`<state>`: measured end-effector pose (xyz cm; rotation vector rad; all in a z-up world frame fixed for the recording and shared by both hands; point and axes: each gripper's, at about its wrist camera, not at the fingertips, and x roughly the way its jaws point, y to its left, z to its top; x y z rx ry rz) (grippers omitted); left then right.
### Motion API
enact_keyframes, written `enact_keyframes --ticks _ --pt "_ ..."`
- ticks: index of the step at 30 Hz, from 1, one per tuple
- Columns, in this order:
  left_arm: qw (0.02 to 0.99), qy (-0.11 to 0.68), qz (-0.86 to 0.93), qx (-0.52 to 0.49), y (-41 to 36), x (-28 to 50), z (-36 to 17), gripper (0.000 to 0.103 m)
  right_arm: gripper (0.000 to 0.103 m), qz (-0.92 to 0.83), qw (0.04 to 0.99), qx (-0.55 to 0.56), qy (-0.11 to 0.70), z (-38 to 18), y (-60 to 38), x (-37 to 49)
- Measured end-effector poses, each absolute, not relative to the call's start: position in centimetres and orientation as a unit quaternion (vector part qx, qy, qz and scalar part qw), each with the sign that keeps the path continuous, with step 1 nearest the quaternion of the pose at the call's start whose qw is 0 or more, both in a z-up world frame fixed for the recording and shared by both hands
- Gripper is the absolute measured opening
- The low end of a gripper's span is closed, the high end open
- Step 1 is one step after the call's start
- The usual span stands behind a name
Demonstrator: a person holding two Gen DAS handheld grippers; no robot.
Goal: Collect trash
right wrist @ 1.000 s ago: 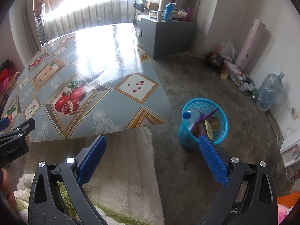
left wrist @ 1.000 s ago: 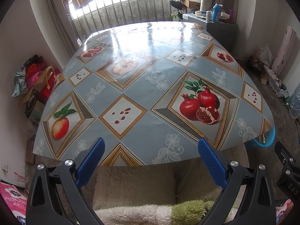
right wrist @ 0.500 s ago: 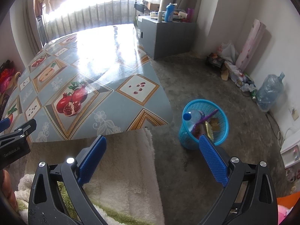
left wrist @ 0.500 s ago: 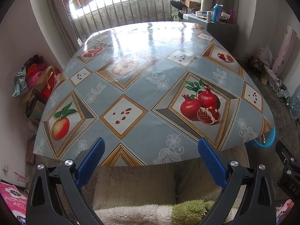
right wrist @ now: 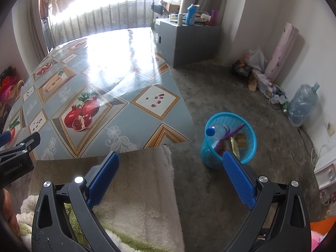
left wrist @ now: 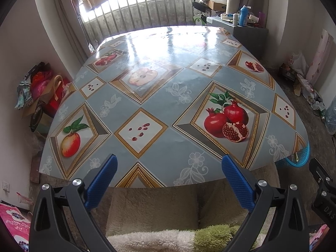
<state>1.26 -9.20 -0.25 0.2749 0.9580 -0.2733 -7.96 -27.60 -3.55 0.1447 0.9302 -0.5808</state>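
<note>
Nothing is being moved vs. the earlier frames: left gripper and right gripper are being held wide open, empty. Table is being shown bare; trash, incl. bottle, is sitting in basket on floor, so collecting looks done.

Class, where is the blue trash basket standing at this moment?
In the right wrist view the blue trash basket stands on the concrete floor, right of the table's near corner, beyond the open right gripper.

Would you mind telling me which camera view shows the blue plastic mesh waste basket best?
The right wrist view: the blue plastic mesh waste basket stands whole on the floor, its contents visible. The left wrist view shows only a sliver of its rim behind the table corner.
</note>
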Motion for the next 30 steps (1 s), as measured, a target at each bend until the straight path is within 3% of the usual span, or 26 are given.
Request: enact_keyframes --ticks 30 --pt "0.87 0.457 -0.13 0.131 -9.24 1.05 -0.28 0.097 0.095 -0.276 0.851 0.07 0.441 -3.54 -27.52 -8.03"
